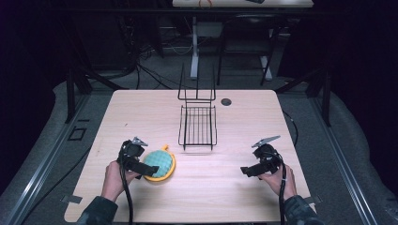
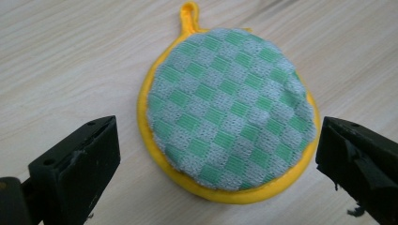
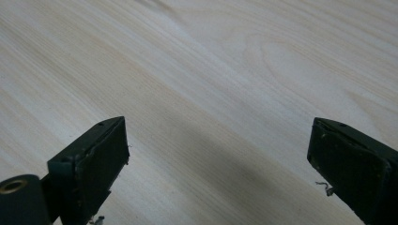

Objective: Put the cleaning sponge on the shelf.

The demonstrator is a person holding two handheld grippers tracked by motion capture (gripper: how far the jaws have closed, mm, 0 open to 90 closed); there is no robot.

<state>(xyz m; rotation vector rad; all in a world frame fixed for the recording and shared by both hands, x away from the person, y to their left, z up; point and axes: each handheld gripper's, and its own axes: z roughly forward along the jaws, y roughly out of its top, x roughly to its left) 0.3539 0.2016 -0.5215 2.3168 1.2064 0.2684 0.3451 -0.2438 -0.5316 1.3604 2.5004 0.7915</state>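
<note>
A round pot holder with a green-and-grey checked face, yellow rim and yellow loop lies flat on the wooden table, front left. My left gripper hovers at its left edge, open; in the left gripper view the pot holder lies between and beyond the two wide-apart black jaws of the left gripper, which do not touch it. My right gripper is at the front right, open over bare wood. In the right gripper view the right gripper has nothing between its jaws.
A black wire rack with an upright back stands at the middle of the table's far half. A small dark round hole sits near the far edge. Another table's legs stand on the floor beyond.
</note>
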